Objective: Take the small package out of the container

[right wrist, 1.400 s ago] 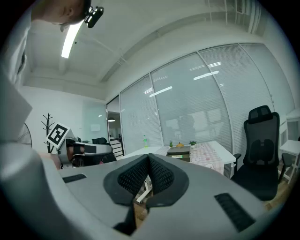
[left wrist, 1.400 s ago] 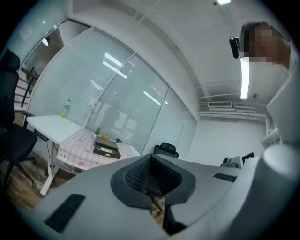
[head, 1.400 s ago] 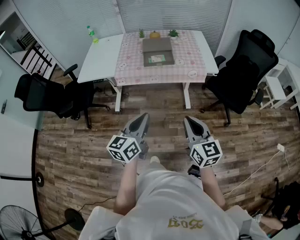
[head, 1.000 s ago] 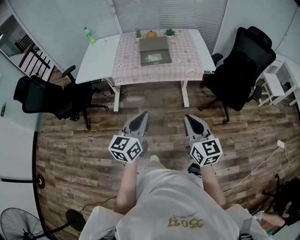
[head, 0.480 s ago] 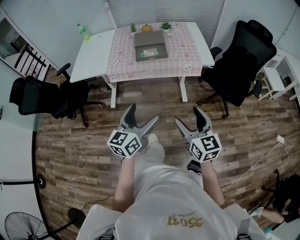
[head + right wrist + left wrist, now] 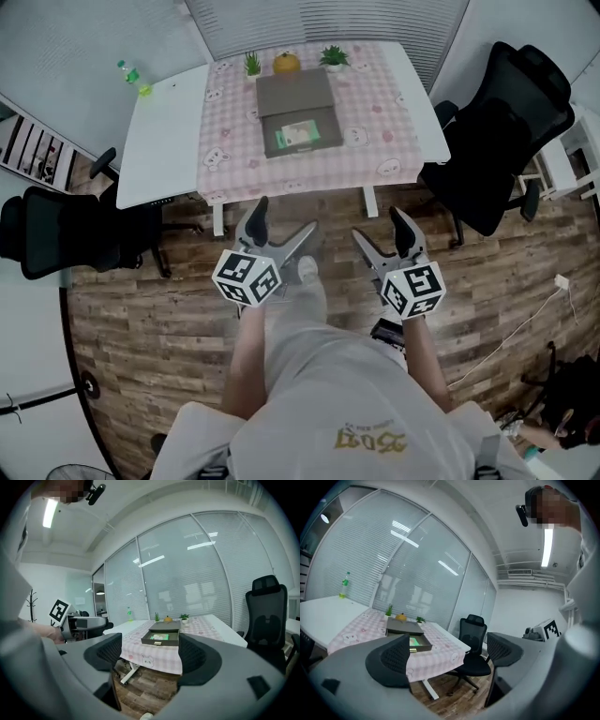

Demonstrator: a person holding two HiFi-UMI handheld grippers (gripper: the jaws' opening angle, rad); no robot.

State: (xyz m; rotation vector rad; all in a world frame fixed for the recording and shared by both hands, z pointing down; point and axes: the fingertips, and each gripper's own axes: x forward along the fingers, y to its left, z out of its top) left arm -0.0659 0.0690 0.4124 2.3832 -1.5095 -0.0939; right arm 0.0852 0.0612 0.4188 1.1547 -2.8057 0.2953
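Note:
A dark grey box [image 6: 296, 95] lies with its lid flipped back on the pink checked table [image 6: 375, 131]. A small green package [image 6: 300, 133] lies inside its tray. The box [image 6: 404, 629] and package [image 6: 413, 642] show in the left gripper view, partly behind one pad. In the right gripper view the box [image 6: 162, 640] and package [image 6: 160, 637] lie straight ahead between the pads. My left gripper [image 6: 284, 217] and right gripper [image 6: 378, 225] are held over the floor in front of the table, well short of the box. Both are open and hold nothing.
A white desk [image 6: 159, 141] with a green bottle [image 6: 129, 77] joins the table's left side. Two small plants [image 6: 251, 64] and an orange ornament [image 6: 286, 62] stand behind the box. Black office chairs stand at the right [image 6: 506, 131] and left [image 6: 66, 239]. A cable [image 6: 525, 323] runs over the wooden floor.
Both grippers' jaws have gone from shut to open. The person has walked closer, so the table and box now appear nearer and larger.

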